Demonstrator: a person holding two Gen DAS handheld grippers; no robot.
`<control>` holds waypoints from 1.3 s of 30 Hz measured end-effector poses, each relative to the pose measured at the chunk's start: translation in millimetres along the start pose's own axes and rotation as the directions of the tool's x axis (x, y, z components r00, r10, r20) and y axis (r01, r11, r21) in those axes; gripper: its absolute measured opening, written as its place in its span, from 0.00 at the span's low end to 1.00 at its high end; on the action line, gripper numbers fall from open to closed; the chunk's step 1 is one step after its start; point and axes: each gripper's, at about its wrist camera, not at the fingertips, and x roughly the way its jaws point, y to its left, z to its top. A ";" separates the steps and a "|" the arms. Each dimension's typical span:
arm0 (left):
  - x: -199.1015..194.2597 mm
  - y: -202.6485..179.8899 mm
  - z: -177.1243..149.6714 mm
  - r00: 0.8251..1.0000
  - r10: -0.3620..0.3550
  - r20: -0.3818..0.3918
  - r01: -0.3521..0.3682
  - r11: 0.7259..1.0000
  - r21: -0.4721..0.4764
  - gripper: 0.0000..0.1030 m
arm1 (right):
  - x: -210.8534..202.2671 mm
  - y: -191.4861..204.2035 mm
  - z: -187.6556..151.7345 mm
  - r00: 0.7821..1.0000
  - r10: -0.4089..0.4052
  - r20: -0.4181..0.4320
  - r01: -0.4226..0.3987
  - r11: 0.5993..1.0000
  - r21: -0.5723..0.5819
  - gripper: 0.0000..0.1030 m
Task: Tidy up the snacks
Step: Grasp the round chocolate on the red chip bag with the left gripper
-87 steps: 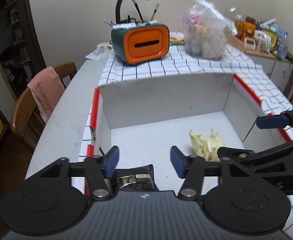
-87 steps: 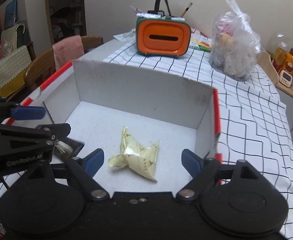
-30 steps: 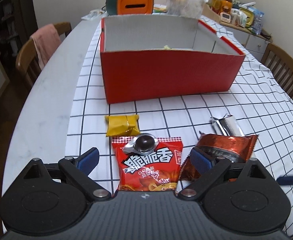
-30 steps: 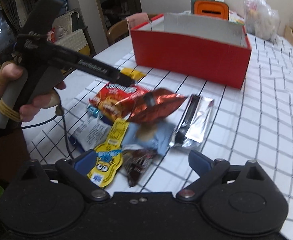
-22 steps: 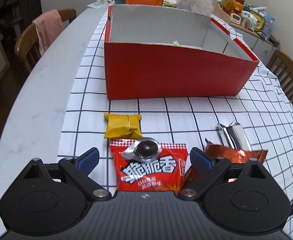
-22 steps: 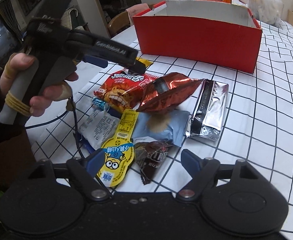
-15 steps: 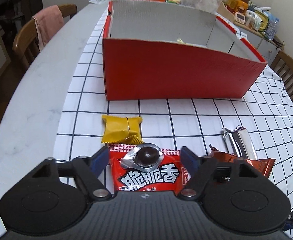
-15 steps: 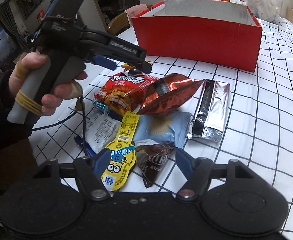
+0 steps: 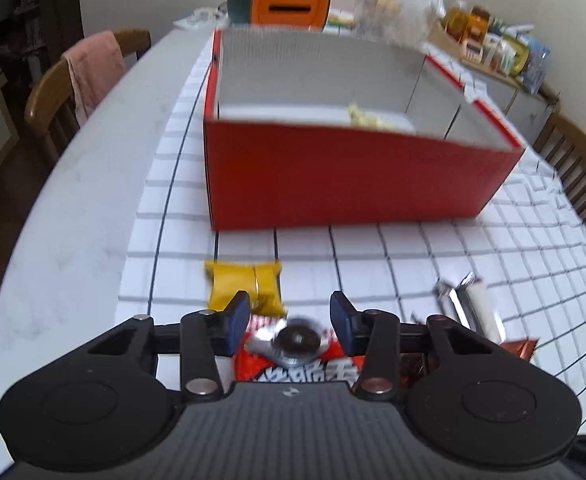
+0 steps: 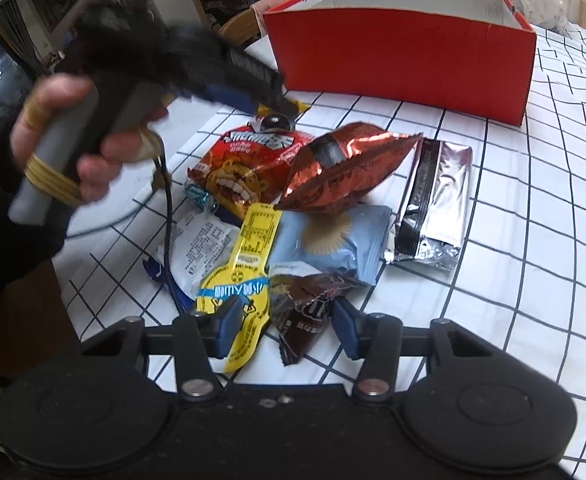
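Currently both sets of jaws are closing. The left gripper (image 9: pixel 290 316) stands about a third open, with the round foil-cupped chocolate (image 9: pixel 296 338) between its pads but not yet pressed; that piece sits on top of the red lion-print snack bag (image 10: pixel 239 164). The right gripper (image 10: pixel 282 325) is likewise partly open, its jaws straddling the dark brown candy packet (image 10: pixel 307 320) and the tail of the yellow cartoon-print packet (image 10: pixel 245 280); no pad contact is visible. Outward from these lie the light blue packet (image 10: pixel 333 240), the copper foil bag (image 10: pixel 345 168), the silver pouch (image 10: pixel 433 208), a white wrapper (image 10: pixel 201 248) and a yellow wrapped sweet (image 9: pixel 249 284), all loose on the checked cloth (image 10: pixel 533 240) of the worktop. The red box (image 9: pixel 353 172) beyond shows only one pale yellow packet (image 9: pixel 367 120) inside. Judged from this, the sorting is at an early stage: most snacks remain outside the box.
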 end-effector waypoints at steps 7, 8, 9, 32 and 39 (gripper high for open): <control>18.2 -9.2 -5.0 0.998 0.025 -0.060 -0.022 0.999 0.049 0.43 | 4.4 -0.6 0.5 1.000 0.005 -0.003 -0.005 1.000 0.003 0.45; 20.9 -8.4 -6.6 0.998 0.022 -0.067 -0.019 0.999 0.047 0.43 | 4.6 -1.2 1.1 1.000 0.006 -0.003 -0.006 1.000 0.007 0.43; 22.1 -7.8 -7.7 0.998 0.017 -0.067 -0.014 0.999 0.045 0.42 | 4.7 -2.1 1.2 1.000 0.008 -0.002 -0.008 1.000 0.011 0.43; -2.3 -1.1 -14.6 1.000 -0.005 0.002 0.005 1.000 0.029 0.24 | -10.9 -6.8 -1.4 0.998 0.005 0.061 -0.006 1.000 0.023 0.23; -18.7 -2.4 -11.7 0.999 -0.021 0.039 0.020 1.000 0.022 0.24 | -30.4 -11.5 3.2 0.992 0.002 0.125 -0.006 0.999 0.036 0.19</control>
